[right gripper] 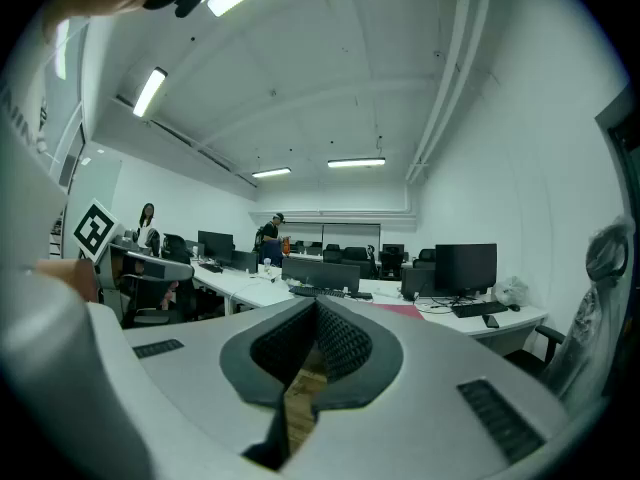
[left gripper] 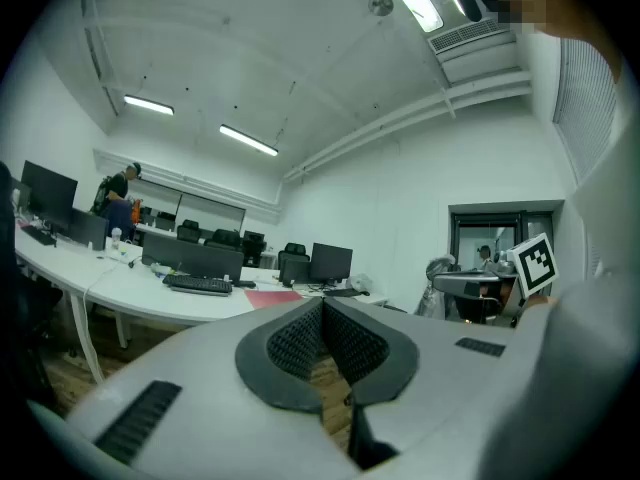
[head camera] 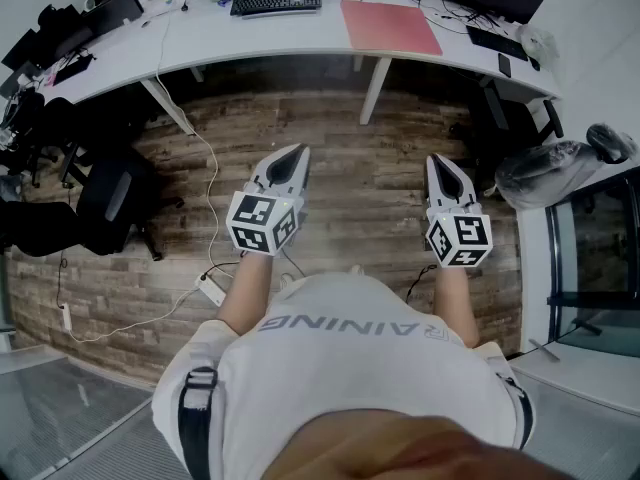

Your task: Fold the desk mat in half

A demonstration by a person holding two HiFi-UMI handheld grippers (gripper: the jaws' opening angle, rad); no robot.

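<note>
Left gripper (head camera: 296, 154): jaws pressed together, nothing between the pads. It is held out over the wooden floor (head camera: 350, 138), pointing nearly level. White desk (head camera: 250, 36) stands well ahead of its tip. Keyboard (head camera: 276, 3) sits on the desk, ahead of this gripper. Desk mat (head camera: 390, 26): pink rectangle lying flat on the desk, just right of the keyboard. It is ahead and to the right of the left gripper, and ahead and slightly left of the right gripper (head camera: 438, 162). Neither gripper touches it. Right gripper: jaws likewise clenched on nothing, level, well apart from the left one.

Judgement: fold not begun; closing in on the desk comes first. Mat looks thin, soft and light, and probably goes limp once lifted. Lying flat, it gives the jaws little to bite. Best holds look like the two corners of one short edge, one per gripper, so that edge rises evenly and carries over to the opposite one. Surface may be smooth, so a shallow pinch could slip.
</note>
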